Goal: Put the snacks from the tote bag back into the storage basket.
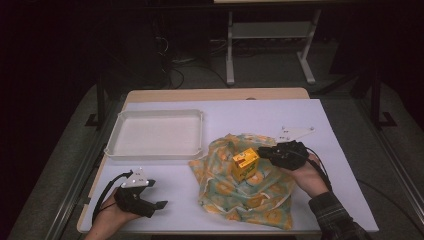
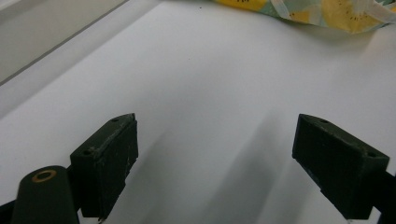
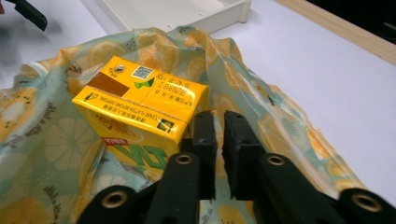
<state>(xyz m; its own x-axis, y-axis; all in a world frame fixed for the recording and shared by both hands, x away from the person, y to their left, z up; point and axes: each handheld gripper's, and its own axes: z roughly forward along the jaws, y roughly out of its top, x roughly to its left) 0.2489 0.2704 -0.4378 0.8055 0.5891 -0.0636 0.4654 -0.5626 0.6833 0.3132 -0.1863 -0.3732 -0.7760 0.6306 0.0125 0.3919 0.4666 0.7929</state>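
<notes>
Just left of the right claw (image 3: 218, 140) — yellow carton (image 3: 140, 109).

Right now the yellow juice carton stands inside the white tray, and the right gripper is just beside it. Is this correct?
Not quite. The yellow juice carton stands on the fruit-print cloth, not inside the white tray, which lies apart at the cloth's upper left. The high view shows this. The right gripper is indeed just beside the carton, its jaws nearly together.

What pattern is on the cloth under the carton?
Pale green cloth with yellow lemon-slice prints; clearest in the right gripper view.
</notes>
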